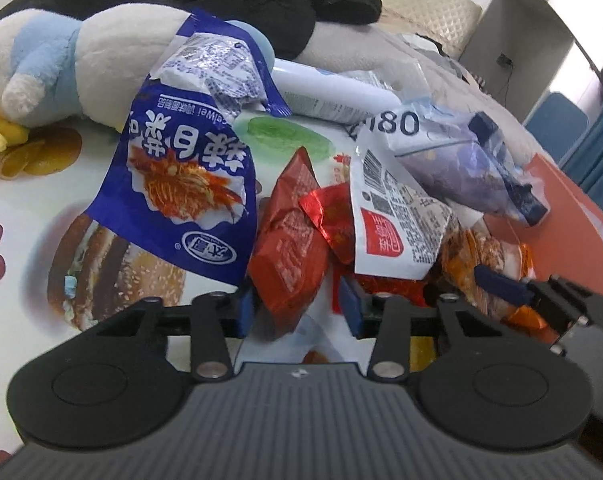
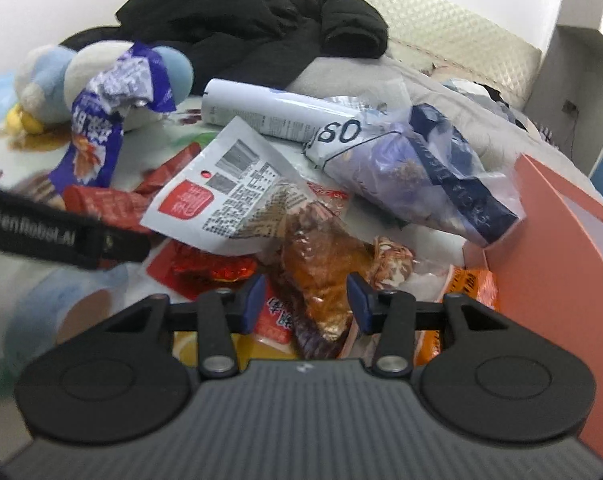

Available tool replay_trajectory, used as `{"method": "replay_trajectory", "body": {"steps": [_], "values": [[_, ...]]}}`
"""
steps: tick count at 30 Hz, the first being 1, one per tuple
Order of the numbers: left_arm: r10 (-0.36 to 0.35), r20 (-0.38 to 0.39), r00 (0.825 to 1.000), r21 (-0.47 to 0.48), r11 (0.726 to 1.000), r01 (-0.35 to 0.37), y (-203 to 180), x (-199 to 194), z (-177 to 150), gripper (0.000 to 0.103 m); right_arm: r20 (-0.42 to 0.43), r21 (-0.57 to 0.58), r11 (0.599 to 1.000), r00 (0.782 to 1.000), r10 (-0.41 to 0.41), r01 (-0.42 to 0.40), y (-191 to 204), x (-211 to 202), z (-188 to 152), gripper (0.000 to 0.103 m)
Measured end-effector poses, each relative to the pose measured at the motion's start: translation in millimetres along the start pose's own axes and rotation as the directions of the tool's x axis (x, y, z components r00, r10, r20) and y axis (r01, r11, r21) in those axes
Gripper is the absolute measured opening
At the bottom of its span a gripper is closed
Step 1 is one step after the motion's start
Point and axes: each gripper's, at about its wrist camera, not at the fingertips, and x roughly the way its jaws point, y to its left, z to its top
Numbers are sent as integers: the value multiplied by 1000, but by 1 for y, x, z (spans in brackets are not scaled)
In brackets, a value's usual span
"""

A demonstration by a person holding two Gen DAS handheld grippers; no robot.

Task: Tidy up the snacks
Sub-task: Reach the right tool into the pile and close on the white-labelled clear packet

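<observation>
The left gripper (image 1: 299, 312) clamps a red foil packet (image 1: 289, 252) at lower centre; the right gripper (image 2: 307, 300) straddles a clear brown snack pack (image 2: 321, 264), contact unclear. Behind, a blue noodle-snack bag (image 1: 181, 184) leans on a plush penguin (image 1: 61, 64) upper left.

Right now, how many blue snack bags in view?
2: big blue bag leaning on the plush; clear navy-trim bag by the orange box. More may be buried.
</observation>
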Motion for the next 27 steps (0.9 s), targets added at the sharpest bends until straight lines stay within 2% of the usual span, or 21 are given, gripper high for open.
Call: {"method": "replay_trajectory", "body": {"steps": [1,2,3,5,7,15,27], "values": [[10,7,1000,-10,1000,-10,1,0,0,36,0,-9,1000,1000,0,0,1,2,-1,42],[9,8,1000,-29,1000,-9,3,0,0,36,-1,-24,1000,1000,-8,8,3,3,-1,37],[-4,6,1000,-61,998,5,7,-1,1,35,-1,-44,999,1000,-17,17,5,5,-1,27],[-27,2,1000,-128,991,27,15,-3,1,33,0,-64,998,1000,-22,22,5,4,2,25],[-19,7,1000,-144,989,20,16,-8,1,33,-5,-28,1000,1000,-8,8,1,2,7,23],[4,15,1000,-157,988,-1,13,-40,-9,32,-16,8,999,999,34,-34,5,-20,15,15],[38,14,999,-117,992,-36,1,-111,-48,28,-7,-3,998,998,57,-57,21,-101,1,11]]}}
